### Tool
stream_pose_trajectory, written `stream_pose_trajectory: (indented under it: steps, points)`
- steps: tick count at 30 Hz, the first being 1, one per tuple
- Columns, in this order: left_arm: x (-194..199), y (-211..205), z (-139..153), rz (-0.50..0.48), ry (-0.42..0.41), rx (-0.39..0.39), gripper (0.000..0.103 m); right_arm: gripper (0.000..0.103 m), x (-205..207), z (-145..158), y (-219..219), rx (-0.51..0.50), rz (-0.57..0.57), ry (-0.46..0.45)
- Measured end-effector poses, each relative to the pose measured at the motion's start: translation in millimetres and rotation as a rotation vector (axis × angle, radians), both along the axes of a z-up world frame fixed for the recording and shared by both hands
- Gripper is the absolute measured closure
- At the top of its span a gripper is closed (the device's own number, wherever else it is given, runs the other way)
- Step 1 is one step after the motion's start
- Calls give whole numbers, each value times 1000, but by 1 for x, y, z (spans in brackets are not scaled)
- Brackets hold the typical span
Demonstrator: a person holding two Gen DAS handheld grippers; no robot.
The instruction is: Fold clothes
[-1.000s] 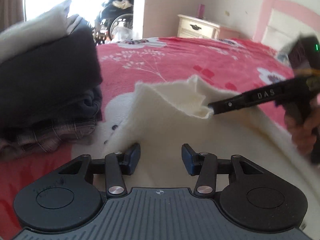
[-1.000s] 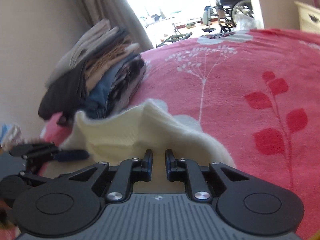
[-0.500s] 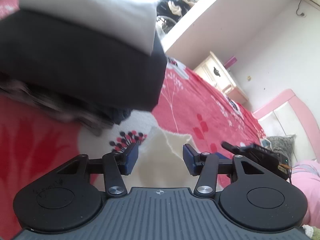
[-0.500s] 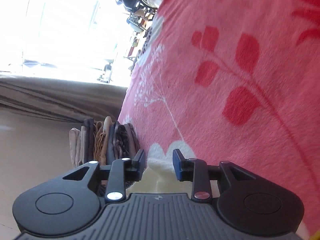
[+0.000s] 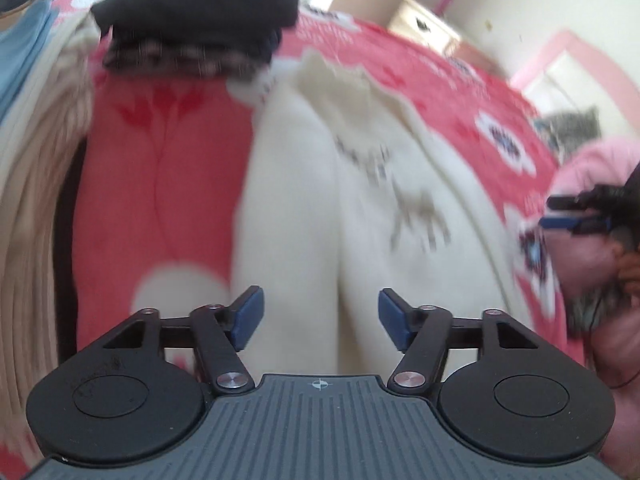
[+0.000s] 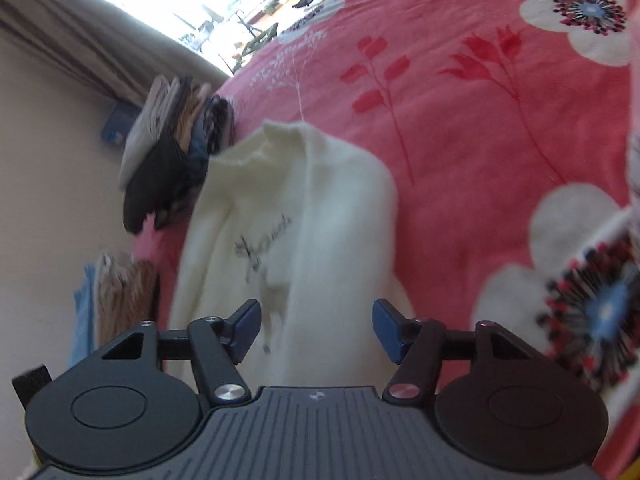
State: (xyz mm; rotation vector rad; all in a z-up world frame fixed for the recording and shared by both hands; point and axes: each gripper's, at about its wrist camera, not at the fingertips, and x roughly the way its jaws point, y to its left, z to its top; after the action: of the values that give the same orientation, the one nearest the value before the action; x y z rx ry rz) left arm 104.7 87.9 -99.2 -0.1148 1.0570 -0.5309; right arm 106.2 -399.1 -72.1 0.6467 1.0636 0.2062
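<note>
Both grippers, left (image 5: 321, 316) and right (image 6: 316, 330), have let go, jaws opening, nothing between. One cream sweater (image 6: 296, 216) now lies flat; one folded stack (image 6: 176, 148) beside it.

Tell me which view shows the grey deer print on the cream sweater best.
Right wrist view: the grey deer print on the cream knitted sweater is fairly sharp, antlers readable. Left wrist view shows it smeared by motion blur.

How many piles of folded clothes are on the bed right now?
1: the dark pile sits at the bed's far edge, just beyond the cream sweater. More striped and blue cloth shows nearer, off the bed's edge.
</note>
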Motion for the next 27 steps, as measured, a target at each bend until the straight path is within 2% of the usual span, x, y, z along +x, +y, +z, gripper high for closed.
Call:
stream_pose_trajectory:
  steps: [2,3,6,8,9,10,11,13,14,15,17,18,20,21,23,27]
  points:
    - [-31,-2,-9,-9,-10,43,32,24,-41,4,12,-61,44,4]
    - [-45,-2,-13,-12,-18,75,31,23,-59,3,18,-84,54,14]
    - [-69,-12,-33,-36,-89,233,31,17,-101,-5,41,-185,55,19]
    - [-80,-18,-43,-35,-157,354,32,16,-116,-14,58,-306,44,28]
    - [-83,-16,-46,-26,-162,353,33,15,-122,-19,66,-362,34,29]
    - [-86,-13,-49,-17,-167,352,39,15,-126,-24,72,-381,25,27]
    - [-89,-10,-52,-6,-170,349,52,16,-128,-29,76,-381,12,20]
    - [-84,-2,-52,48,-142,316,59,17,-130,-39,80,-395,-27,14]
    - [-82,1,-51,68,-133,300,69,21,-130,-44,81,-406,-52,16]
    - [-81,4,-50,87,-126,292,73,23,-129,-49,78,-408,-78,25]
    - [-79,7,-50,110,-119,284,85,44,-125,-63,73,-345,-114,55]
    - [-79,8,-51,120,-117,280,86,51,-123,-70,71,-297,-129,76]
    - [-80,11,-49,140,-124,286,90,80,-122,-75,72,-294,-153,77]
    - [-81,13,-44,151,-147,307,91,85,-123,-72,72,-301,-150,65]
    - [-82,20,-32,179,-199,353,92,86,-125,-57,72,-352,-166,42]
    - [-72,56,5,293,-355,503,92,87,-123,-8,53,-566,-198,-53]
